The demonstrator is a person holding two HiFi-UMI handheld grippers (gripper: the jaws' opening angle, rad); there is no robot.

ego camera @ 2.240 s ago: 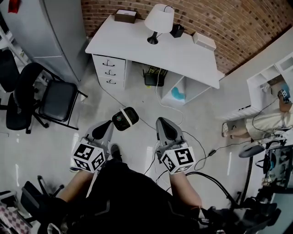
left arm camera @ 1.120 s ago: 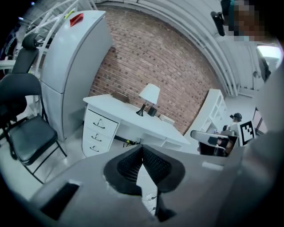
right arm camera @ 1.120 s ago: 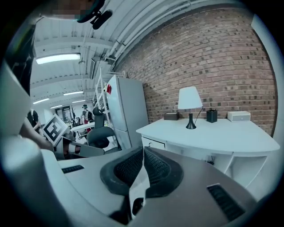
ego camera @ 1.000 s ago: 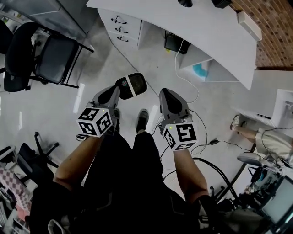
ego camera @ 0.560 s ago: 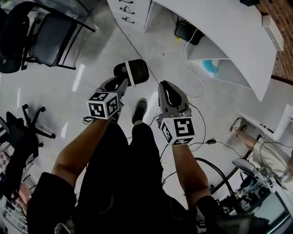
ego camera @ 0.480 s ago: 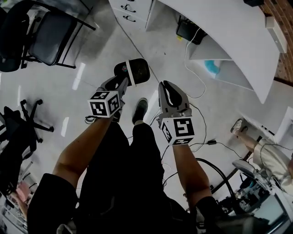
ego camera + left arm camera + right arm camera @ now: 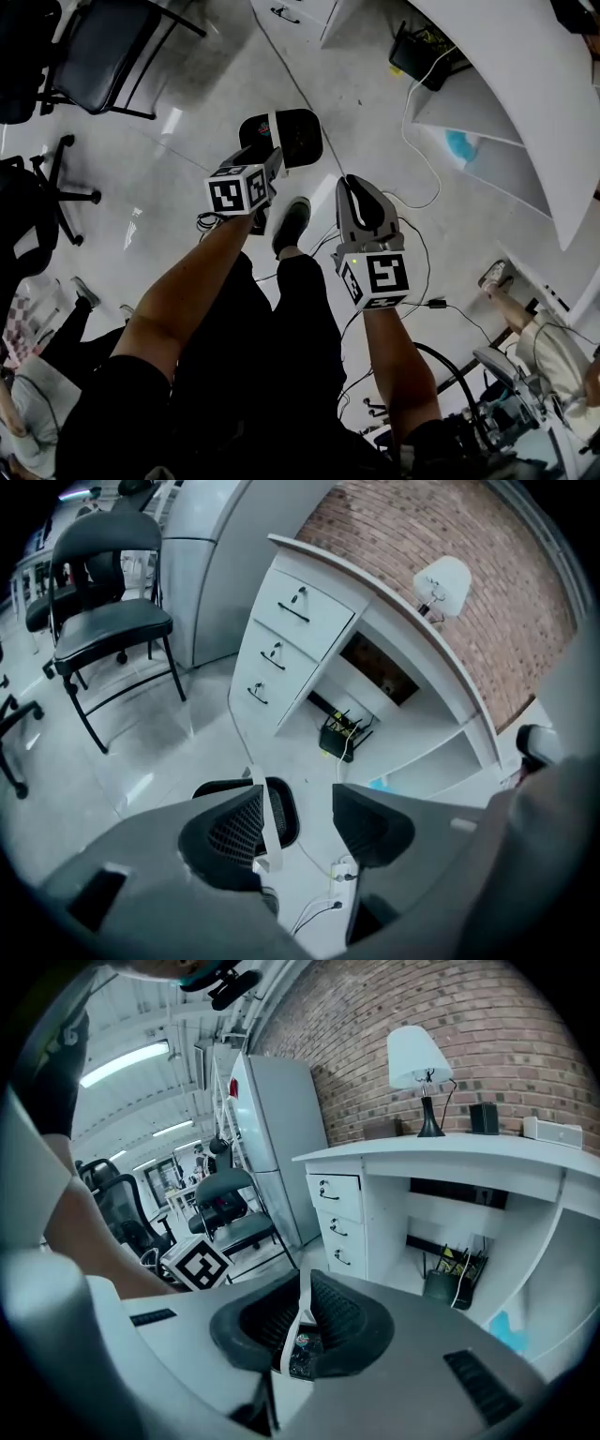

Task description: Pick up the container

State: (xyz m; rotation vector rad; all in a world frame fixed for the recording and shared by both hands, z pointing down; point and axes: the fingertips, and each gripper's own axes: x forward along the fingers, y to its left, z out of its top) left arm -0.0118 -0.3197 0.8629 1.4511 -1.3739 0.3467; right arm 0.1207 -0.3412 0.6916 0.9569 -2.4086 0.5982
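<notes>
The container [image 7: 281, 136] is a black rounded tub with a white band, held up in the air above the floor. My left gripper [image 7: 272, 155] reaches to it from below. In the left gripper view its jaws [image 7: 300, 799] are opening. The container [image 7: 284, 810] lies against the left pad, and floor shows between it and the right pad. My right gripper [image 7: 354, 185] hangs beside it, to the right and apart from the container. Its jaws [image 7: 305, 1283] meet, with only a thin white strip along the seam.
A white desk [image 7: 375, 602] with drawers [image 7: 281, 639] and a lamp [image 7: 441, 578] stands ahead by the brick wall. Black chairs [image 7: 103, 52] are at the left. Cables [image 7: 412, 187] and a power strip [image 7: 342, 869] lie on the floor. A seated person [image 7: 544, 328] is at the right.
The head view has swung down and the desk has slid to the top right. My left gripper has moved forward with the container. The right gripper kept its place beside it.
</notes>
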